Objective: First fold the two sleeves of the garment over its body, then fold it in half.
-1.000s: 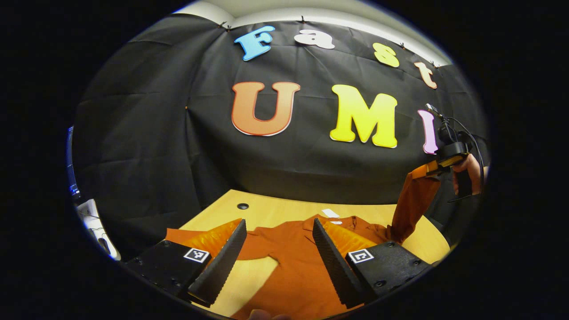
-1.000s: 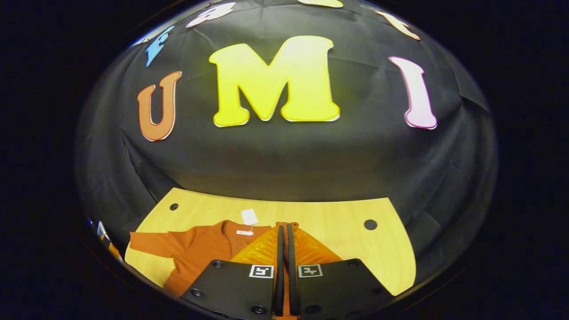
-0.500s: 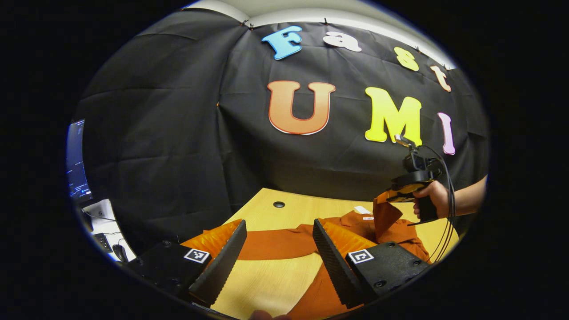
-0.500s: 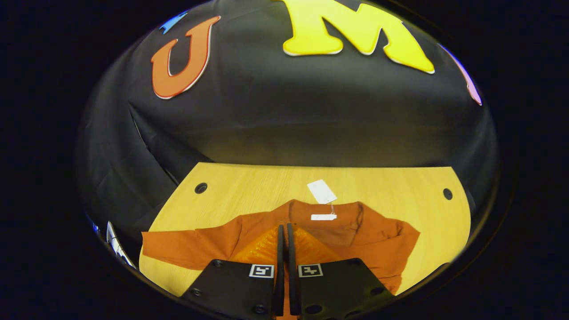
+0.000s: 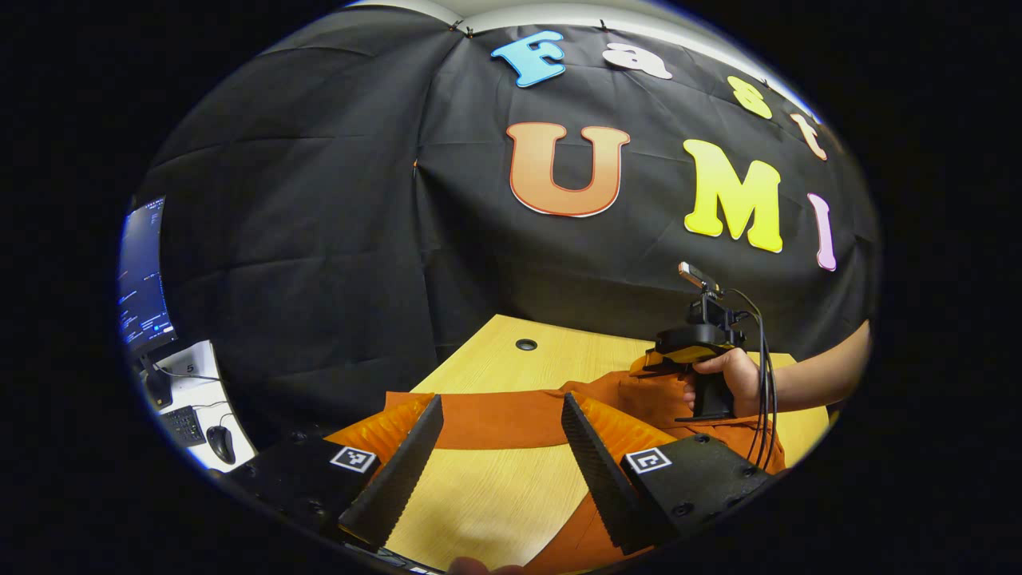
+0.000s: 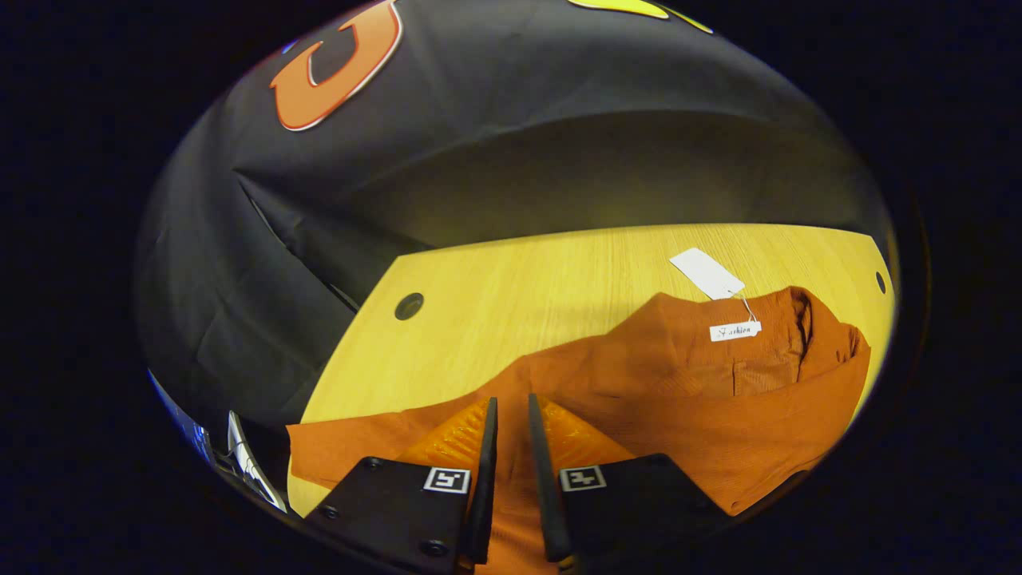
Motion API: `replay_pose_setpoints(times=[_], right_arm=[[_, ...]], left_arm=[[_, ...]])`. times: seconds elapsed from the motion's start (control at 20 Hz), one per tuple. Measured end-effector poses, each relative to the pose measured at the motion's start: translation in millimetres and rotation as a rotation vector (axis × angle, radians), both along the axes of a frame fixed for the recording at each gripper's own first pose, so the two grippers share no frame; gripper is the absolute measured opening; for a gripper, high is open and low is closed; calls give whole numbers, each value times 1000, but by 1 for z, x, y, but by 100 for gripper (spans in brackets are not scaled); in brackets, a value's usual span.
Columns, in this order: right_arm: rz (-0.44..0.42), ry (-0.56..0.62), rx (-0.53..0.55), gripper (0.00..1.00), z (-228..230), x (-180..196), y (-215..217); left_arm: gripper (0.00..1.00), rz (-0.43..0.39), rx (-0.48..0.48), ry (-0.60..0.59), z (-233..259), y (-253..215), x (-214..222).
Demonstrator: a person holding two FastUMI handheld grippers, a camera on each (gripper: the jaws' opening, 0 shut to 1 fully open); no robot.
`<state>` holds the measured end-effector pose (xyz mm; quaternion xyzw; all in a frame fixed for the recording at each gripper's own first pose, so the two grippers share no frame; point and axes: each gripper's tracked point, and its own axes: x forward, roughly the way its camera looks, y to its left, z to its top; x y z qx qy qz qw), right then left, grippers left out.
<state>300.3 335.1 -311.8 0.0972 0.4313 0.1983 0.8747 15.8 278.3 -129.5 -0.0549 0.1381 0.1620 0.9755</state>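
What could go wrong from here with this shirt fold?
1. The right claw is barely parted, with cloth of the garment between its fingers; pulling away could drag the fold open.
2. The left sleeve lies flat on the table in front of the open left claw; a shallow pinch may slip off it.

Left tool gaping above the tabletop

Orange garment lies spread across it; farther off, a hand holds the right tool low over the cloth.
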Motion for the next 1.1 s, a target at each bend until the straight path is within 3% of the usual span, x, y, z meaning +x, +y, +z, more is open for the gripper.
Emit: replay_pose_setpoints(times=[0.05, 0.15, 0.2, 0.3, 0.35, 0.4, 0.55, 0.75, 0.8, 0.85, 1.0, 1.1], right_arm=[[10, -27, 1, 23, 9, 0, -2], [53, -111, -28, 47, 44, -11, -17], [71, -142, -35, 74, 55, -19, -26], [105, -194, -29, 71, 89, -51, -50], [122, -204, -19, 65, 102, -64, -57], [160, -256, -25, 72, 135, -96, -87], [138, -296, -11, 73, 178, -139, -133], [129, -326, -82, 73, 190, -164, -198], [112, -313, -72, 67, 191, -168, -207], [92, -288, -67, 73, 188, -173, -219], [28, -224, -77, 75, 176, -186, -249], [36, -213, -94, 75, 174, -194, -251]], left_arm=[[97, 5, 4, 0, -1, 4, 2], [97, 7, 12, -11, -3, 16, 11], [97, 7, 24, -8, -6, 24, 15], [98, 40, 30, 12, -24, 58, 23], [97, 56, 18, 24, -33, 72, 25], [98, 68, -43, 86, -70, 110, 36], [98, 62, -79, 119, -107, 155, 56], [98, 6, -133, 216, -146, 188, 85], [98, -13, -145, 239, -153, 190, 88], [98, -27, -163, 256, -163, 197, 93], [98, -77, -296, 318, -195, 217, 103], [98, -137, -395, 351, -212, 220, 112]])
